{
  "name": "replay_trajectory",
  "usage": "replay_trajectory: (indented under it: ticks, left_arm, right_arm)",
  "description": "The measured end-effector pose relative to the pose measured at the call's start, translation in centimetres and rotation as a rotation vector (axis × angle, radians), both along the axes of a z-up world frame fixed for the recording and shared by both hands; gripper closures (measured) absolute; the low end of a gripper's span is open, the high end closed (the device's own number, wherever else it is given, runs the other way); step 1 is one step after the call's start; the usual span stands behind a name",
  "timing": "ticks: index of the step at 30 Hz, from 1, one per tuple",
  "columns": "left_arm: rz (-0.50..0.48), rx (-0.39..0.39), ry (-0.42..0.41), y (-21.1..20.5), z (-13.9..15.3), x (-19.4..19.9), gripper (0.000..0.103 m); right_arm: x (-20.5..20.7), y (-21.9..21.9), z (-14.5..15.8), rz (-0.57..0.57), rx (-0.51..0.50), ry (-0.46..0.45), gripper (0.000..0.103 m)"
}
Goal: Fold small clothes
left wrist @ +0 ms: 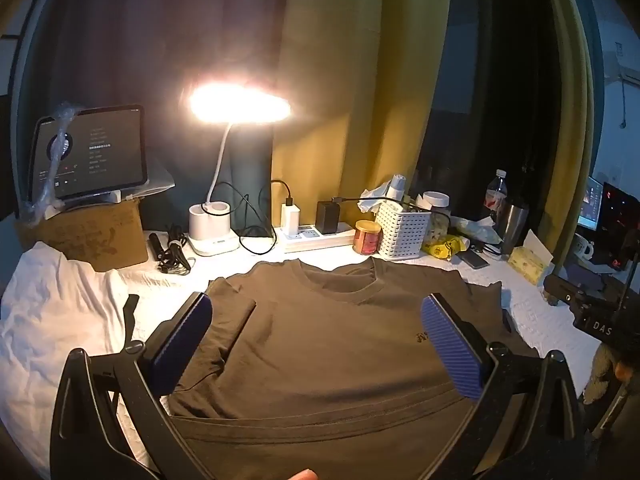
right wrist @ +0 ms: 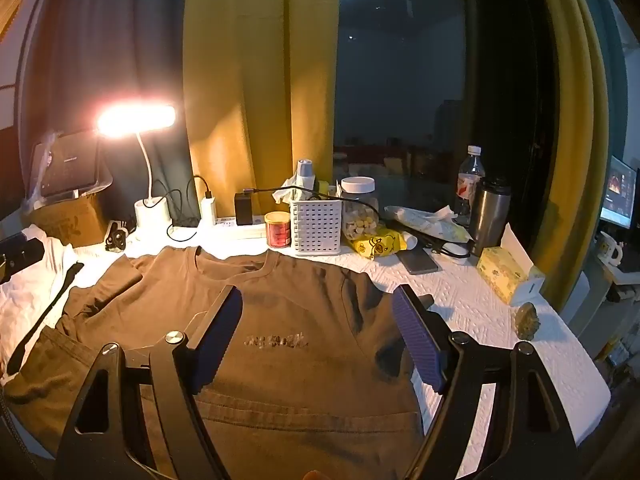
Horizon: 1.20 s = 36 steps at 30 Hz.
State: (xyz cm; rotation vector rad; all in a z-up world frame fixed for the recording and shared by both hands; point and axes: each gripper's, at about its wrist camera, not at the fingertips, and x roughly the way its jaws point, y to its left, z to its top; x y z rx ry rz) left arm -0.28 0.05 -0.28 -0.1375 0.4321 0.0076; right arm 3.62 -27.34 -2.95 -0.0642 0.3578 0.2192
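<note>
the left gripper (left wrist: 316, 344) hung over the brown t-shirt (left wrist: 320, 340), its blue-padded jaws spread wide with nothing between them but the cloth lying below. the right gripper (right wrist: 318, 336) hovered likewise above the shirt's chest print, jaws wide apart and holding nothing. the t-shirt lay flat, front up, on the white-covered table (right wrist: 500, 320), its collar toward the far side, its hem nearest, one sleeve folded inward on the left. a crumpled white cloth (left wrist: 52, 320) sat just beside the shirt on the left. beyond the collar stood a red jar (right wrist: 277, 229), a white slotted basket (right wrist: 316, 228), a power strip (left wrist: 316, 240) and a lit desk lamp (left wrist: 239, 104). a tablet (left wrist: 90, 152) leaned on a cardboard box (left wrist: 100, 236) at far left; a steel flask (right wrist: 490, 210) stood at right.
</note>
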Motion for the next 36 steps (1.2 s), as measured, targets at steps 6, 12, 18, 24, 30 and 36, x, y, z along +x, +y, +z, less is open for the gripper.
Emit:
replay_trajectory:
  ticks: [6,12,18,24,30,36]
  left_arm:
    - [0.023,0.000,-0.006,0.5,-0.3,-0.1,0.001]
    - [0.036,-0.020,-0.045,0.9,-0.3,-0.8,0.001]
    - [0.033,-0.008,-0.076,0.7,0.2,-1.1,0.001]
    - [0.040,-0.006,-0.069,0.4,0.1,-0.9,0.001]
    - [0.029,0.006,-0.068,-0.1,0.1,-0.8,0.001]
    - [0.026,0.002,-0.065,-0.2,0.0,-0.6,0.001]
  right_arm:
    - [0.1,0.1,-0.4,0.000,-0.007,0.001,0.023]
    - [-0.1,0.3,-0.1,0.002,-0.011,0.001,0.023]
    - [-0.1,0.4,-0.6,0.023,-0.017,0.006,0.023]
    - [-0.2,0.4,-0.5,0.026,-0.020,0.003,0.023]
    - [-0.1,0.3,-0.4,0.022,-0.016,0.007,0.023]
    - [0.0,0.0,-0.3,0.017,-0.012,0.007,0.023]
